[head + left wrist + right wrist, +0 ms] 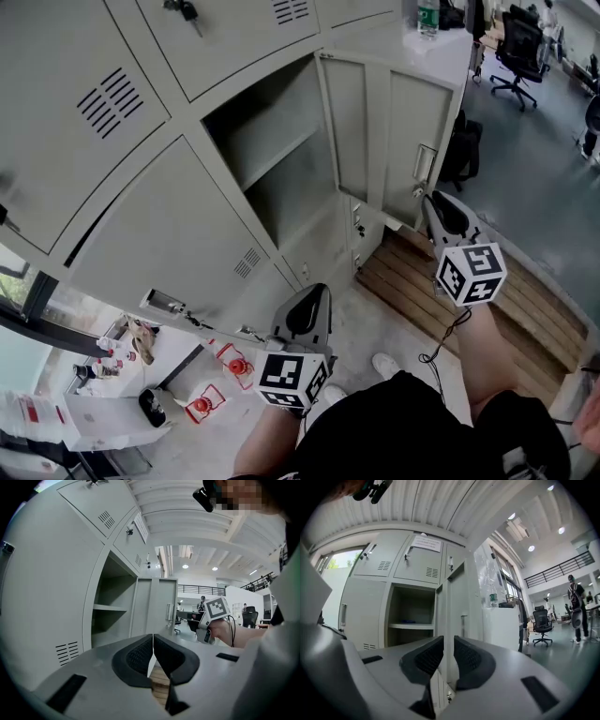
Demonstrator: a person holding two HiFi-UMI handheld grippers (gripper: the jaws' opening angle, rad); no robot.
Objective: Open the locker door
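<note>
The locker door (422, 131) is already standing wide open, swung out to the right of its empty compartment. As thin sheet metal it is probably swinging lightly and feeling stiff but slippery, so its free edge beside the handle (425, 164) is looking like the best hold. The right gripper (445, 653) is keeping its jaws a little apart with that edge lined up in the gap and apparently not pinched, while the left gripper (153, 651) is hanging closed and empty. A paper label (426, 543) is showing on an upper locker, too small to read.
</note>
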